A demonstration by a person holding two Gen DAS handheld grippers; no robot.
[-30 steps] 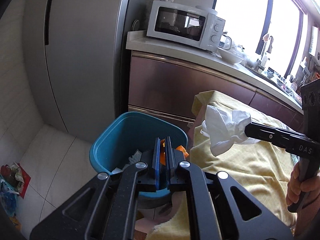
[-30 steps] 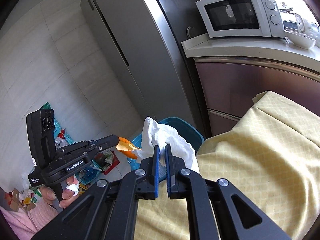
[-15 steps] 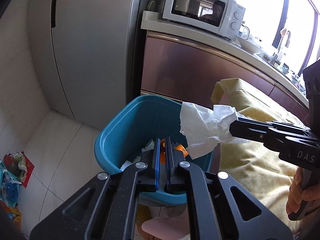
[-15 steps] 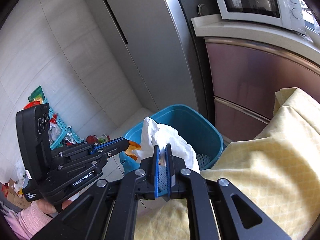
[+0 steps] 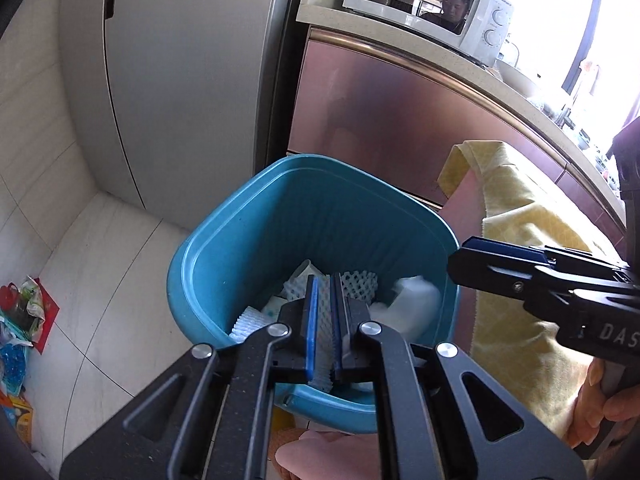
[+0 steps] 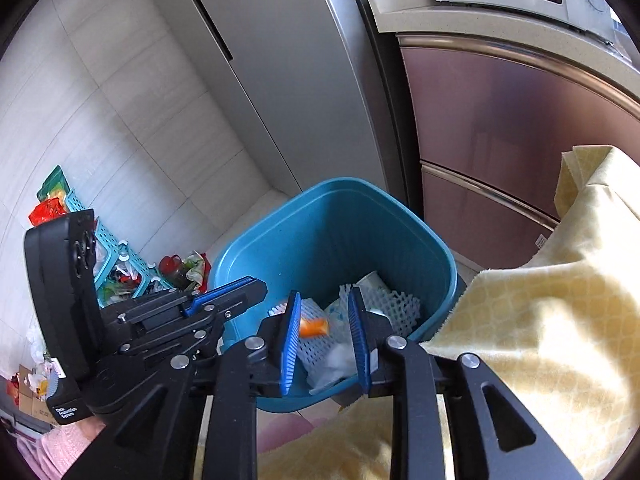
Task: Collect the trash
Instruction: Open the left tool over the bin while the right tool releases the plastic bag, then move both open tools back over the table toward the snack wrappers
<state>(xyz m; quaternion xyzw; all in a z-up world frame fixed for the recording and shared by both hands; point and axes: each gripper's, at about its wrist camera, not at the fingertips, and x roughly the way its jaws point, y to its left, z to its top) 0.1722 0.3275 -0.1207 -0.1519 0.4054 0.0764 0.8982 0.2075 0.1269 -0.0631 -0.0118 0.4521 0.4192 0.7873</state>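
Observation:
A teal plastic bin stands on the floor beside the table. It holds white foam netting, white tissue and an orange scrap. My left gripper is over the bin's near rim with its blue pads slightly apart and nothing between them; it also shows in the right wrist view. My right gripper is open and empty above the bin; it also shows in the left wrist view.
A yellow tablecloth hangs at the right of the bin. A grey fridge and a brown cabinet with a white microwave stand behind. Bags and a teal crate lie on the floor at the left.
Both grippers moved over the bin and opened. The white tissue left my right gripper and the orange scrap left my left gripper; both now lie in the bin.

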